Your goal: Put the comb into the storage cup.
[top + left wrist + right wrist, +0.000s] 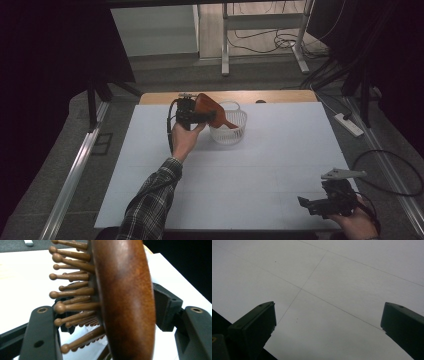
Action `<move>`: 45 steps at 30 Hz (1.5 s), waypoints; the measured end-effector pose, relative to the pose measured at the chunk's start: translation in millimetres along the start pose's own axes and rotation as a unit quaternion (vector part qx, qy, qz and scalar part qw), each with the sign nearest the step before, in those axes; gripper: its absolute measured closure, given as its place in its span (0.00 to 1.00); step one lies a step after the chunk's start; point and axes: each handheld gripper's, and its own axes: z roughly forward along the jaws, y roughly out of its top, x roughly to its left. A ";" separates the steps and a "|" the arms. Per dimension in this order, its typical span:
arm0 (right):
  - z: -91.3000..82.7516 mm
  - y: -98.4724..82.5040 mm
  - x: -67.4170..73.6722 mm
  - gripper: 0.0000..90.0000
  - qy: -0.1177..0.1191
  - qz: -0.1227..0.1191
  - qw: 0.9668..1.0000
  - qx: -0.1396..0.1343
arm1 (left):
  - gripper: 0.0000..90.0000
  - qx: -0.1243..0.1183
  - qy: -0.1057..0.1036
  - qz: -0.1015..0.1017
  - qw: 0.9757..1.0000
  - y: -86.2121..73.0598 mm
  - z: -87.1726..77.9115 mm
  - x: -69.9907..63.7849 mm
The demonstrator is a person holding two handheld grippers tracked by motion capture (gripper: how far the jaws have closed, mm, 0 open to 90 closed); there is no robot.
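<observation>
A brown wooden hairbrush (206,107) with round-tipped bristles hangs tilted above a white mesh basket (229,137), and its handle dips into the basket. My left gripper (209,116) is shut on the brush head at the far middle of the table. In the left gripper view the brush (125,302) stands between the jaws of the left gripper (119,311), bristles against one jaw and the smooth back against the other. My right gripper (306,204) is open and holds nothing at the near right corner. The right gripper (328,312) looks down on the bare white table (324,270).
The white table top (280,150) stretches between the basket and my right hand. A wooden strip (270,96) runs along its far edge. A power strip (349,124) and cables lie on the floor to the right, and a metal rail (75,170) is at the left.
</observation>
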 end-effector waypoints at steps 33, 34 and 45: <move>0.2 0.2 1.0 0.00 -0.003 -0.003 1.000 0.002 | 0.12 0.035 0.003 0.078 0.996 10.1 -23.5 1.0; 0.1 0.2 1.0 0.00 -0.002 -0.003 1.000 0.002 | 0.12 0.036 0.003 0.082 0.996 10.5 -24.8 1.1; -0.1 0.1 0.9 0.00 -0.002 -0.004 1.000 0.001 | 0.06 0.033 0.016 0.106 0.994 13.0 -38.7 4.3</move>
